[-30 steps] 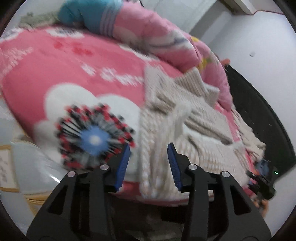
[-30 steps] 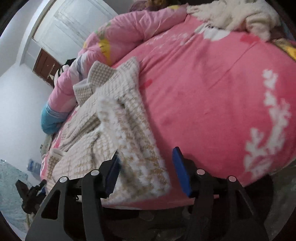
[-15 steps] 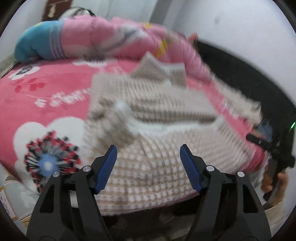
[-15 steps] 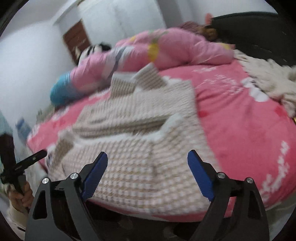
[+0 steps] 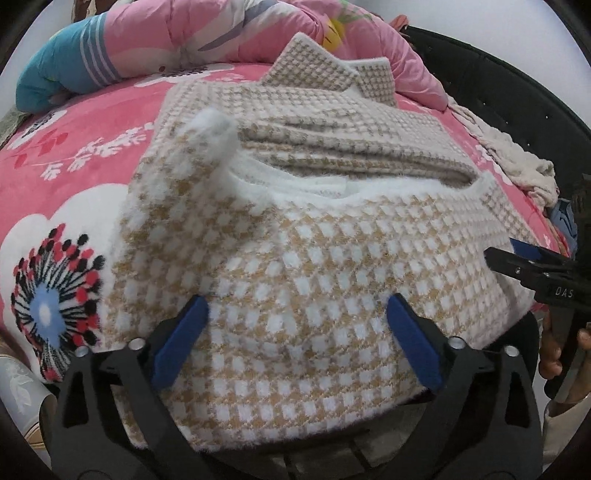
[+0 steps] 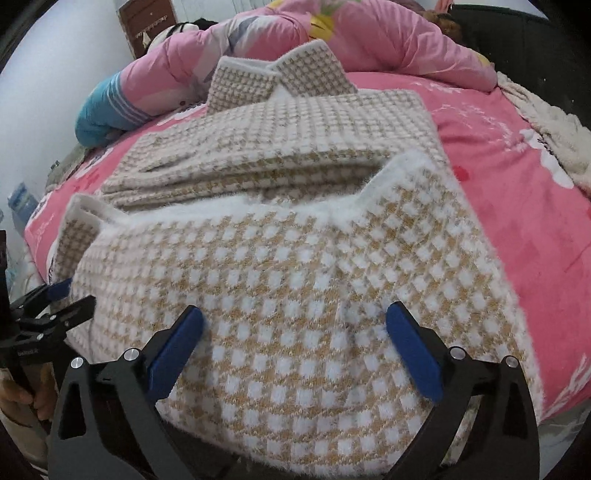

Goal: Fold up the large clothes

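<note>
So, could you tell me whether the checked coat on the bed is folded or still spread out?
Folded: the checked coat lies doubled, its near half over stacked layers, collar behind.

home bedroom, bed [image 5: 96,155] with pink floral blanket, rolled pink quilt [image 6: 258,48] at far side, dark headboard [image 5: 498,92], wooden door [image 6: 147,26], white walls

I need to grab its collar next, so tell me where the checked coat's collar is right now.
The collar is at the coat's far end in both wrist views, standing up against the rolled pink quilt beyond it, opposite the near edge between the opening grippers.
</note>
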A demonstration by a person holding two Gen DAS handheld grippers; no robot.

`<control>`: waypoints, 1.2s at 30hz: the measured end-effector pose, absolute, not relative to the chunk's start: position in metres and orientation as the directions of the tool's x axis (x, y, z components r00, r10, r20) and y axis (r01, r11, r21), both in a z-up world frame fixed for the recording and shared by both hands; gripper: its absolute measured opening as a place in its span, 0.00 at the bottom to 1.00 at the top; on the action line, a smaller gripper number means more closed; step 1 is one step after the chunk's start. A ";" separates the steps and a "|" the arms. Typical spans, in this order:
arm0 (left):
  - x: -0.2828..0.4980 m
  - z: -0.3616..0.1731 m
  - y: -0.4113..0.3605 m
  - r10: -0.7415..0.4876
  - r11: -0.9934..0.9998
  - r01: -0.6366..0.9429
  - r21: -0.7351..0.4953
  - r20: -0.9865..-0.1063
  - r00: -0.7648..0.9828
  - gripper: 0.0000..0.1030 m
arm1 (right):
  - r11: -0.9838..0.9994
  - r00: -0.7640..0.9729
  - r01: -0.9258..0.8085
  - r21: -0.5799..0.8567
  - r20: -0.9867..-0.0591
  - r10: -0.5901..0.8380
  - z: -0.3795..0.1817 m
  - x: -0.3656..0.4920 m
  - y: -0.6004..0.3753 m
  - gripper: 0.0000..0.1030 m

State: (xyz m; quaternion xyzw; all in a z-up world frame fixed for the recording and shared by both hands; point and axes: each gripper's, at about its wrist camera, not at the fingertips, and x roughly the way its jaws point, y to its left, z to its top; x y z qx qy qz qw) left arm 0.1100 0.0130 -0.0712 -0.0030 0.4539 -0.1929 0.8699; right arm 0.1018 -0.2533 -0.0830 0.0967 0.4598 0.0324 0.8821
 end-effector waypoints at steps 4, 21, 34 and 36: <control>0.112 -0.073 0.007 -0.321 0.931 0.327 -0.164 -0.793 0.517 0.92 | 0.978 0.583 0.038 0.205 -0.799 0.145 -0.081 0.102 -0.254 0.94; 0.113 -0.072 0.008 -0.327 0.929 0.329 -0.170 -0.794 0.512 0.92 | 0.963 0.554 0.016 0.270 -0.804 0.216 -0.085 0.103 -0.263 0.94; 0.112 -0.075 0.010 -0.331 0.926 0.340 -0.166 -0.789 0.517 0.92 | 0.962 0.562 0.001 0.273 -0.796 0.225 -0.086 0.104 -0.263 0.94; 0.112 -0.075 0.011 -0.331 0.926 0.341 -0.164 -0.789 0.518 0.92 | 0.963 0.567 0.001 0.271 -0.793 0.223 -0.086 0.103 -0.262 0.94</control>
